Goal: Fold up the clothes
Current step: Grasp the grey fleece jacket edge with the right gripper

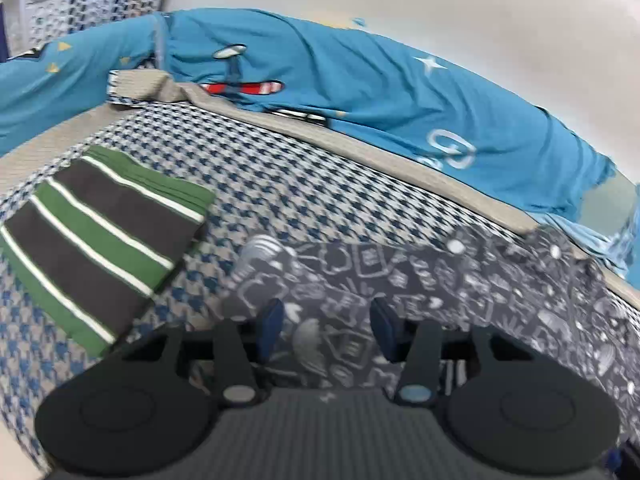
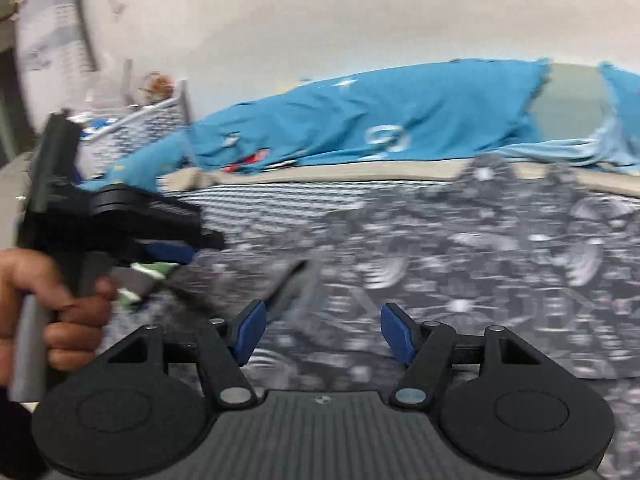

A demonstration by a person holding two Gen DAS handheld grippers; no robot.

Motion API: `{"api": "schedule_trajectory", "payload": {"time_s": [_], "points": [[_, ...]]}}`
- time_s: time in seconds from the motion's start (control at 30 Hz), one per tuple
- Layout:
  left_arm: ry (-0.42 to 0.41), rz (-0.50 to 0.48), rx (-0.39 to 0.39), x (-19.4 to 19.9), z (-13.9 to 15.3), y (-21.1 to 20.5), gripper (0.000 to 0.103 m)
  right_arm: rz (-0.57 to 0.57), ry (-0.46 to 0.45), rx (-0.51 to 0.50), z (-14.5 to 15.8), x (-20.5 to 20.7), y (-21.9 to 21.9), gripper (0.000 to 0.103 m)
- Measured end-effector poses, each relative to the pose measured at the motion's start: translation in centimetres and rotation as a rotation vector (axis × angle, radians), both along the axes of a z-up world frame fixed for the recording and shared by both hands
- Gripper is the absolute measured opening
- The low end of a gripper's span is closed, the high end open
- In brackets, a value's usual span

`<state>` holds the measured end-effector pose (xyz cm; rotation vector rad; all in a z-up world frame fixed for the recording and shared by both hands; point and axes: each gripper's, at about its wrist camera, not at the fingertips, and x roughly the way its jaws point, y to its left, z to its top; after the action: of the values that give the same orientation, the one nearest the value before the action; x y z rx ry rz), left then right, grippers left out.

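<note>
- Left wrist view: a striped green and brown cloth (image 1: pixel 100 248) is seen folded flat on the checked bed cover (image 1: pixel 280 184), at the left.
- A grey cloth with white drawings (image 1: pixel 440 280) is spread near and to the right, not folded as far as can be seen.
- The left gripper (image 1: pixel 322 328) is held open just over this grey cloth, nothing gripped.
- Far behind, a blue cloth (image 1: pixel 360 80) is left loose and crumpled.
- In the right wrist view, the right gripper (image 2: pixel 322 334) is open too, above the grey cloth.
- One piece looks done; two seem left.
</note>
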<state>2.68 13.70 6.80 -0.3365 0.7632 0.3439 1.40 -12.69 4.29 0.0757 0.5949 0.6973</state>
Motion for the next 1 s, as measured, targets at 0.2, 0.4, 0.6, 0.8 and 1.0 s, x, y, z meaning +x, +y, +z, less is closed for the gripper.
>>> {"api": "schedule_trajectory", "payload": {"time_s": [0.2,0.4,0.6,0.8,1.0], "points": [[0.015,0.043,0.003,0.1,0.0,0.7,0.053,0.059,0.041,0.03,-0.9,1.6,2.7,0.057],[0.012,0.076,-0.028,0.1,0.1,1.5,0.054,0.116,0.082,0.06,-1.8,3.2,5.5,0.052],[0.006,0.092,-0.039,0.2,0.3,1.8,0.054,0.085,0.17,0.06,-3.5,5.3,7.3,0.052],[0.01,0.096,-0.042,0.2,0.1,2.0,0.055,0.072,0.194,0.064,-4.4,6.6,8.6,0.052],[0.01,0.114,-0.034,0.1,0.1,2.3,0.055,0.066,0.187,0.053,-5.2,6.9,9.2,0.016]]}}
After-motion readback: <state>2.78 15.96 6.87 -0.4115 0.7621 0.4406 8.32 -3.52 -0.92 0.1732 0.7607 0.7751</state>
